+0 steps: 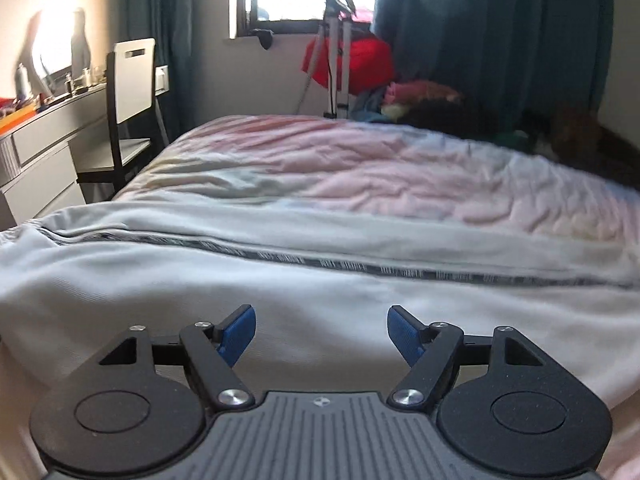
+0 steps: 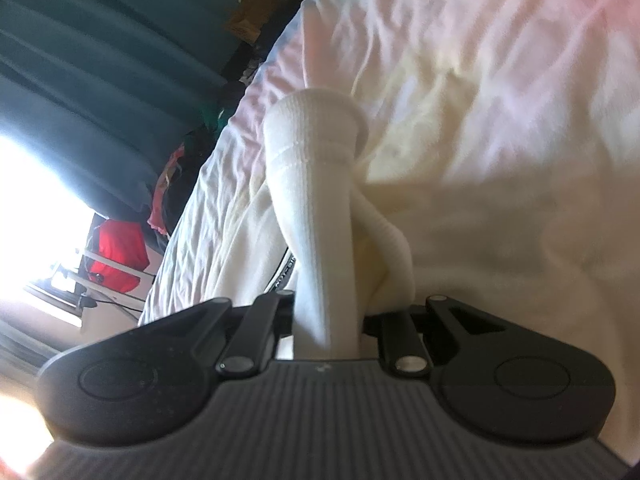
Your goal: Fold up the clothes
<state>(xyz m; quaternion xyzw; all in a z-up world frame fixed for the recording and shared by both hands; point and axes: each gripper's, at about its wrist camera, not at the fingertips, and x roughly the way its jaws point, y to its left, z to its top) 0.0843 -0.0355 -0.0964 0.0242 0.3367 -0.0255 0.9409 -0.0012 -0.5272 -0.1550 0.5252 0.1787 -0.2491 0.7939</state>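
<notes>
A pale grey-white garment point(image 1: 280, 280) with a dark patterned stripe lies spread across the near part of the bed. My left gripper point(image 1: 322, 330) hovers just above it, open, its blue pads point(image 1: 240, 330) wide apart with nothing between them. In the right wrist view, which is rolled sideways, my right gripper point(image 2: 328, 316) is shut on a ribbed white cuff point(image 2: 316, 184) of the garment. The cuff sticks up out of the jaws, and the fingertips are hidden by the cloth.
The bed point(image 1: 380, 168) has a wrinkled pink and white cover. A chair point(image 1: 128, 108) and a grey desk point(image 1: 44, 140) stand at the left. A tripod point(image 1: 336, 52), a red bag point(image 1: 360, 64) and a pile of clothes point(image 1: 420, 100) sit by the dark curtains beyond the bed.
</notes>
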